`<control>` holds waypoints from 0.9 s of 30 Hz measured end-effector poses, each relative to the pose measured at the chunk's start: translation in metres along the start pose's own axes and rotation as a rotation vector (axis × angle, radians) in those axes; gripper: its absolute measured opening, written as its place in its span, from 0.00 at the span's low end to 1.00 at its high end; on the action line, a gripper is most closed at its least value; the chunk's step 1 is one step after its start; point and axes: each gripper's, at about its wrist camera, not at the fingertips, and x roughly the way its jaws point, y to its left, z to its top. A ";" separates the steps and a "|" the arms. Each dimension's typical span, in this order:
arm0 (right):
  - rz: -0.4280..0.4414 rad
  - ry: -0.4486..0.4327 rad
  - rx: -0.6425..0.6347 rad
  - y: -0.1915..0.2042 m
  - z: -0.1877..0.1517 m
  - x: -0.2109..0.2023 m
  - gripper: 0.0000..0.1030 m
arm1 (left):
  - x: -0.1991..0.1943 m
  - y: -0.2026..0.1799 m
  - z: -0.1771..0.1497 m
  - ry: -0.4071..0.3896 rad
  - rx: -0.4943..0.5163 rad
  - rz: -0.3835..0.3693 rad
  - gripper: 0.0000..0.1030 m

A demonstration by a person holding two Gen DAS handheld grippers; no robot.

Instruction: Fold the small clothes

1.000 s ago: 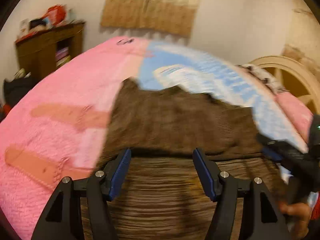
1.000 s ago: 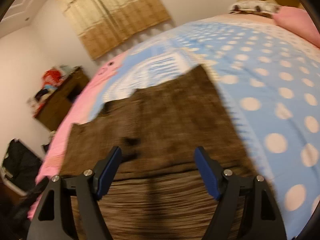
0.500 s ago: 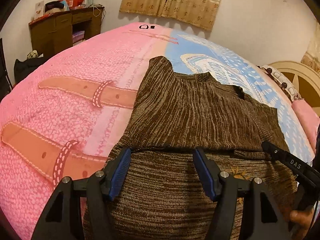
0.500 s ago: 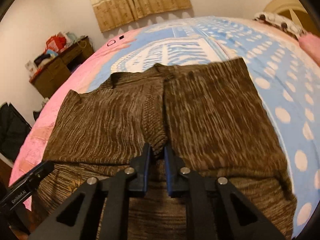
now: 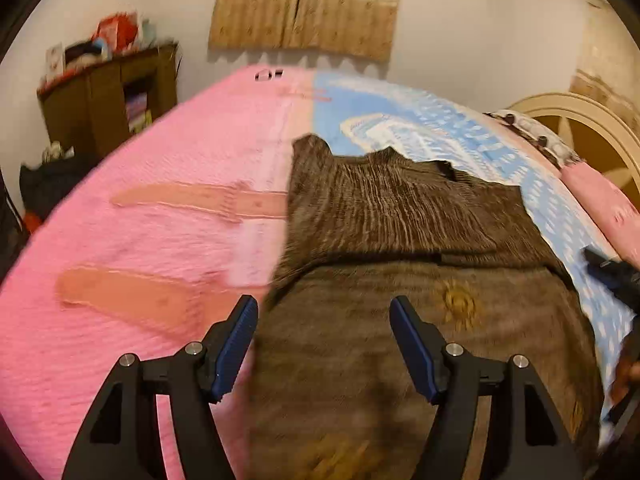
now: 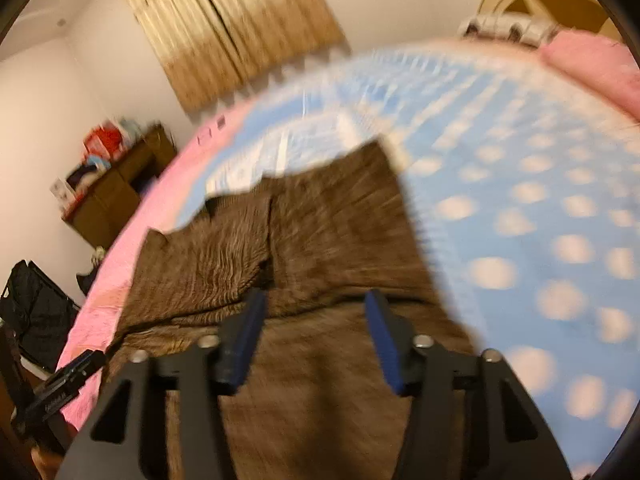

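A brown knit sweater (image 5: 400,232) lies flat on the bed, both sleeves folded in across its upper part. It also fills the middle of the right wrist view (image 6: 320,248). My left gripper (image 5: 323,344) is open and empty above the sweater's near left part. My right gripper (image 6: 314,334) is open and empty above the near part, just short of the folded sleeve edge. The right gripper's tip shows at the right edge of the left wrist view (image 5: 612,274). Both views are motion-blurred.
The bed cover is pink (image 5: 140,240) on the left and blue with pale dots (image 6: 520,220) on the right. A wooden cabinet (image 5: 108,100) stands far left, curtains (image 5: 308,4) hang on the back wall, and a pink pillow (image 5: 600,196) lies by the headboard.
My right gripper, shut on the sleeve fold half a second ago, has opened and let it go. Both grippers have drawn back a little from the sweater.
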 end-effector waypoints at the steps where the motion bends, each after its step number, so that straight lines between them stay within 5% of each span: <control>1: -0.004 -0.032 -0.015 -0.004 -0.003 -0.020 0.70 | -0.013 0.007 -0.009 -0.012 0.013 -0.002 0.67; 4: -0.033 -0.119 -0.064 -0.020 -0.020 -0.088 0.78 | -0.039 0.023 -0.030 -0.004 0.015 -0.027 0.67; 7: -0.032 -0.095 -0.073 -0.033 -0.039 -0.122 0.78 | -0.055 0.034 -0.049 0.016 0.013 -0.057 0.67; 12: -0.071 -0.016 -0.088 -0.043 -0.075 -0.142 0.64 | -0.074 0.040 -0.077 0.047 0.008 -0.076 0.68; 16: -0.066 -0.025 -0.078 -0.052 -0.092 -0.171 0.64 | -0.094 0.039 -0.100 0.050 0.038 -0.034 0.68; 19: -0.069 -0.033 -0.095 -0.055 -0.102 -0.193 0.64 | -0.107 0.042 -0.118 0.016 0.002 -0.097 0.68; 23: -0.048 -0.010 -0.096 -0.057 -0.116 -0.195 0.65 | -0.106 0.035 -0.108 0.049 -0.080 -0.135 0.68; 27: -0.064 0.065 -0.118 -0.057 -0.134 -0.177 0.65 | -0.112 0.025 -0.112 0.034 -0.006 -0.097 0.68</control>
